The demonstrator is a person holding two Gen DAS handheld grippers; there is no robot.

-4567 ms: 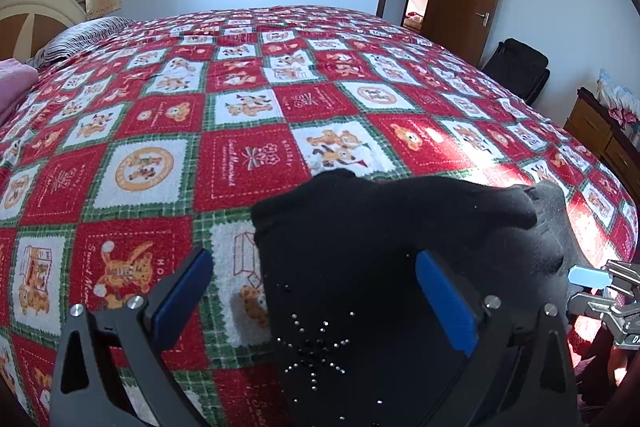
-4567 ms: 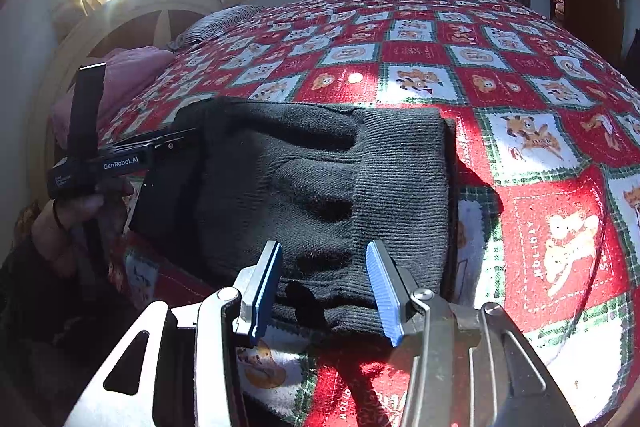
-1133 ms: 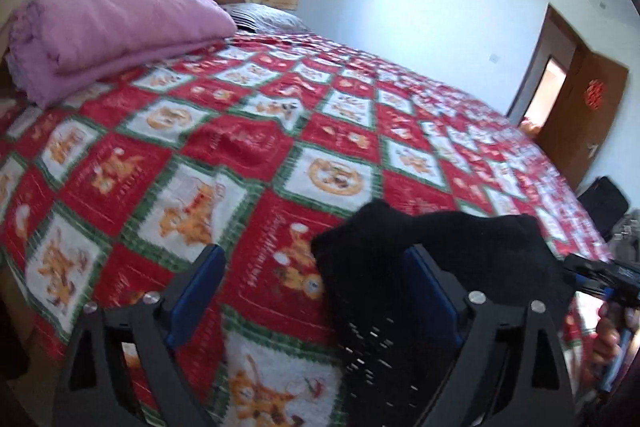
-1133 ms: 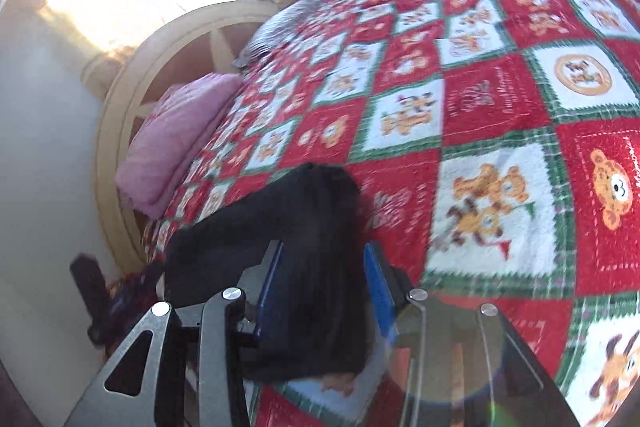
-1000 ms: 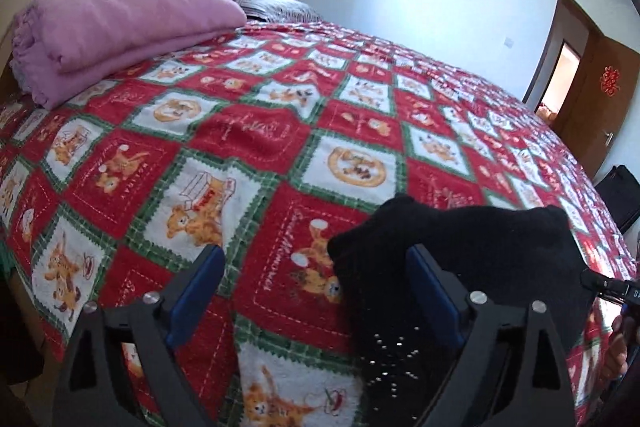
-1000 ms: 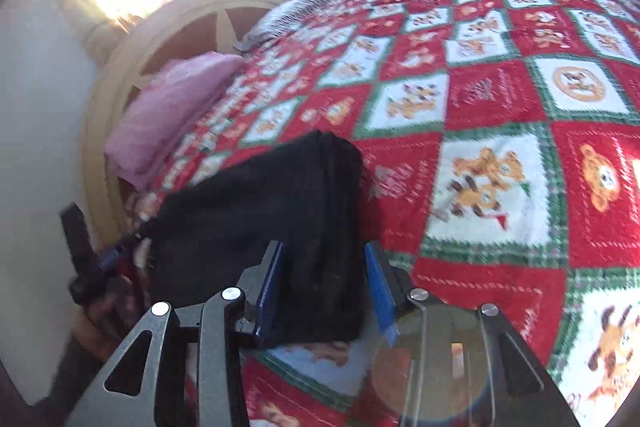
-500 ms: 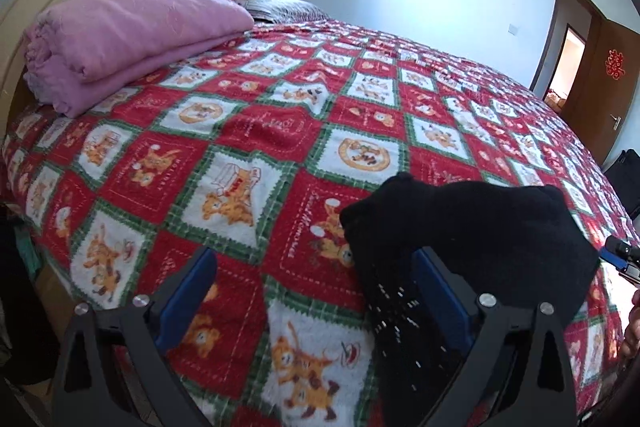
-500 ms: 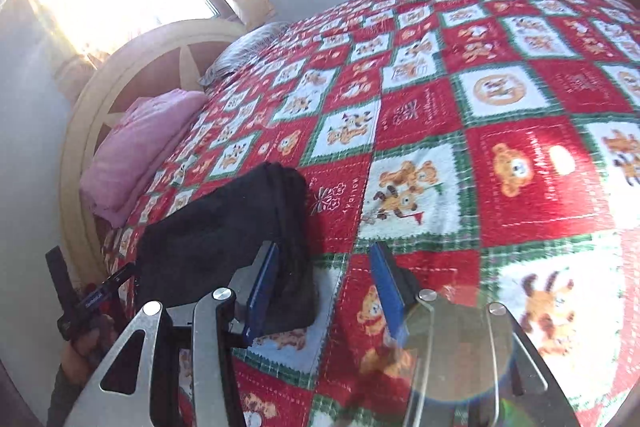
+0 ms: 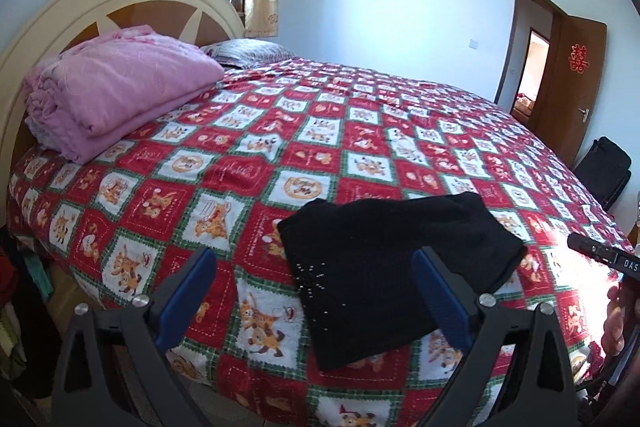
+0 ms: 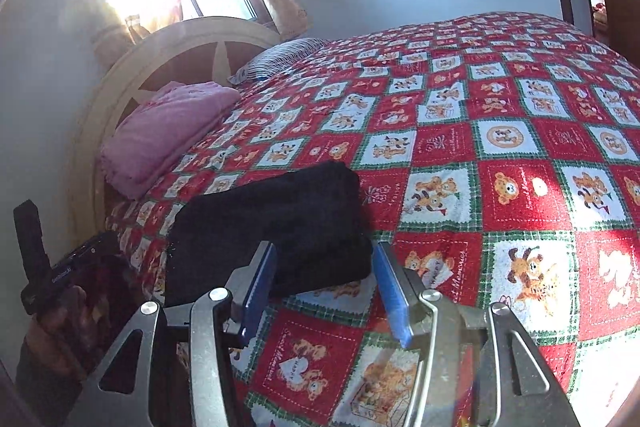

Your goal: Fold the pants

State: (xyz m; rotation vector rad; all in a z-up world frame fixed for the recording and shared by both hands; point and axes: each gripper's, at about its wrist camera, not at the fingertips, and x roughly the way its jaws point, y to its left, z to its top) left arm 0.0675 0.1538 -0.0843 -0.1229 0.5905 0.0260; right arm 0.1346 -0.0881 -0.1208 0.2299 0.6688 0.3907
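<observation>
Pants (image 9: pixel 384 267), black and folded into a compact stack, lying flat on checked bedspread (image 9: pixel 320 131) near its near edge. Left gripper (image 9: pixel 316 301) spread wide above, empty. Right gripper (image 10: pixel 324 287) parted too, gripping nothing, clear of fabric.

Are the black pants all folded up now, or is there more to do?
Looks nearly finished. The black pants lie in a compact folded bundle on the red quilt. Nothing is in hand: the left gripper and right gripper are both open and clear of the cloth. At most a little tidying of the edges seems left.
</observation>
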